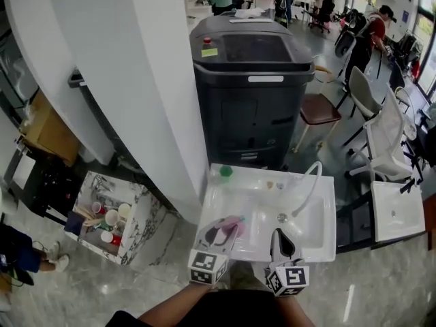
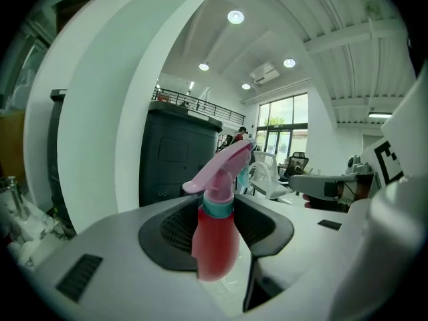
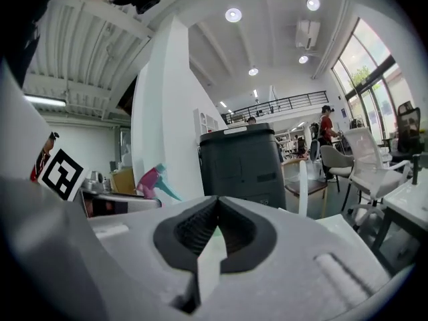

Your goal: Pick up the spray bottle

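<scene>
The head camera looks steeply down from close above the left gripper (image 1: 218, 231) and right gripper (image 1: 278, 237), each gripper camera sits just behind its own jaws facing nearly level, and all three share the dark cabinet (image 1: 252, 101) ahead of them

White pillar (image 1: 136, 80), grey marble floor (image 1: 146, 285)

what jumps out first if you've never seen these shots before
The red spray bottle with its pink trigger catches the eye first, clamped in the left gripper over the near left part of the white sink. Right behind the sink stands a big dark grey machine. The right gripper hovers over the basin beside the left one, shut with nothing in it.
</scene>
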### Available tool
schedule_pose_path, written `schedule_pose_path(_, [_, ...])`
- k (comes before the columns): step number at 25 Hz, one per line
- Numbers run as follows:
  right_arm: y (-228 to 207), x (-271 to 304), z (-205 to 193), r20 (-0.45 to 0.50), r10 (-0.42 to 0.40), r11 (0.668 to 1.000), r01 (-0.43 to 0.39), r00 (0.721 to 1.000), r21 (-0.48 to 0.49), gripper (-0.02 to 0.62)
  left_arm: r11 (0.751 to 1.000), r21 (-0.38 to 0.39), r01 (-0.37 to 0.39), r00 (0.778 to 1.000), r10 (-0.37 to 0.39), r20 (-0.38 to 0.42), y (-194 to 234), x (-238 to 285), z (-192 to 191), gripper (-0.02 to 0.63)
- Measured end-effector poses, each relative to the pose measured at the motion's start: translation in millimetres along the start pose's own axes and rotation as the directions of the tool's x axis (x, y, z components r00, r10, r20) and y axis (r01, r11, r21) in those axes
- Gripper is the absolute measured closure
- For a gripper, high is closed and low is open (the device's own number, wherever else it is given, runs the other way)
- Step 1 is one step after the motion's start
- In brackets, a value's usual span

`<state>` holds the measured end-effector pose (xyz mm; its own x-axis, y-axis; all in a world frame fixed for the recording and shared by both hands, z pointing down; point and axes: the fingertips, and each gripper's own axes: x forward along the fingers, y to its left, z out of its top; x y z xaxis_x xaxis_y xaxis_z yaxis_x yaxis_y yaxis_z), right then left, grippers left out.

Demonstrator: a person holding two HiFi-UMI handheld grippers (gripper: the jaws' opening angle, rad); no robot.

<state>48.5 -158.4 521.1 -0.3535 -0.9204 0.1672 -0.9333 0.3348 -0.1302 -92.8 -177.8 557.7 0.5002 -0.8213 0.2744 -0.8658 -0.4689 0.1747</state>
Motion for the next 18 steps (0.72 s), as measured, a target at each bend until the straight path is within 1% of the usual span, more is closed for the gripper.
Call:
schedule_pose_path(2, [4.8, -11.8, -5.9, -0.020, -0.014, 0.999, 0.013, 1.000, -0.033, 0.598, 1.000, 0.007, 0.002, 1.000, -0.002, 0.009, -5.8, -12.7, -1.7, 0.428])
schedule_pose_path(6, [4.1, -31.0, -19.4, -0.054, -0.044, 0.998, 0.042, 0.998, -0.036, 0.598, 1.000, 0.015, 0.012, 1.000, -0.012, 0.016, -16.7, -28.0, -8.9, 0.428])
schedule_pose_path(13, [1.1, -47.6, -24.6, -0.048, -0.071, 0.996, 0.068, 0.996, -0.055, 0.598, 1.000, 0.016, 0.011, 1.000, -0.011, 0.004, -25.0, -34.6, -13.5, 0.428])
schedule_pose_path(18, [-0.7, -44.6, -19.0, -0.030, -0.070, 0.996, 0.068, 0.997, -0.063, 0.598, 1.000, 0.025, 0.008, 1.000, -0.008, 0.007, -24.3, -30.4, -10.4, 0.428])
